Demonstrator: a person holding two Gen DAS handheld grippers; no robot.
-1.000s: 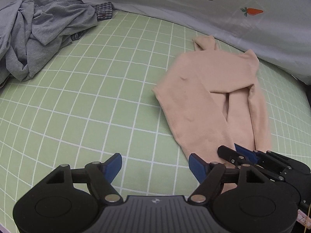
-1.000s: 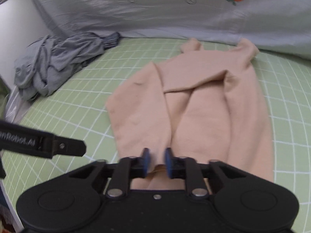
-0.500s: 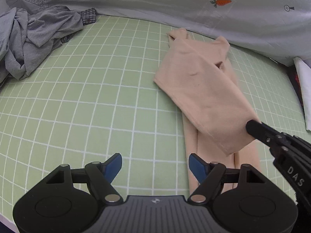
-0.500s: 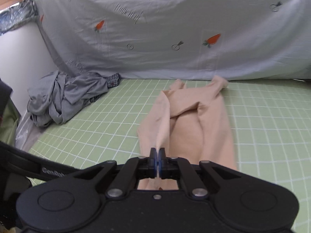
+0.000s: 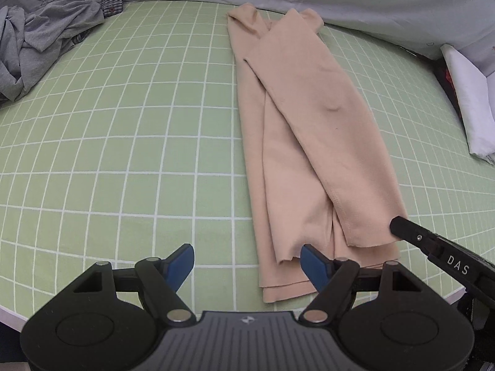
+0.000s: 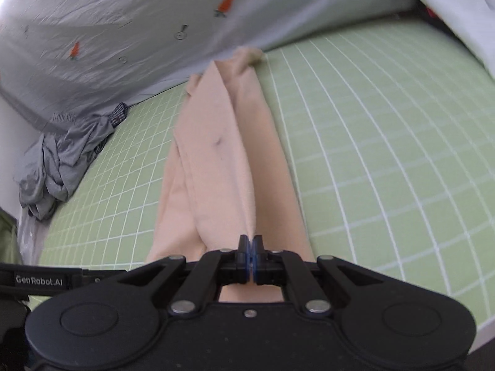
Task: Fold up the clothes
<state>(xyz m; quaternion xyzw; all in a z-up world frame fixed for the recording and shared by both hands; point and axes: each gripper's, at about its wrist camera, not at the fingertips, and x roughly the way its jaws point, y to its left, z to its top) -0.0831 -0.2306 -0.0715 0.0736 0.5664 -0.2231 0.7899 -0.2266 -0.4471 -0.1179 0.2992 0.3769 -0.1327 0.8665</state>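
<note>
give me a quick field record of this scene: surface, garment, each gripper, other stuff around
surface: green grid-patterned sheet
garment: beige garment, folded lengthwise into a long strip
left gripper: open, empty, near the strip's lower end
right gripper: fingers shut on the beige garment's top flap
other clothes: grey clothes pile at the far left
backdrop: grey carrot-print cloth
right edge: white fabric

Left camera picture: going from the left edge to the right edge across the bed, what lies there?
Grey clothes pile → bare green checked sheet → peach garment → white folded cloth.
</note>
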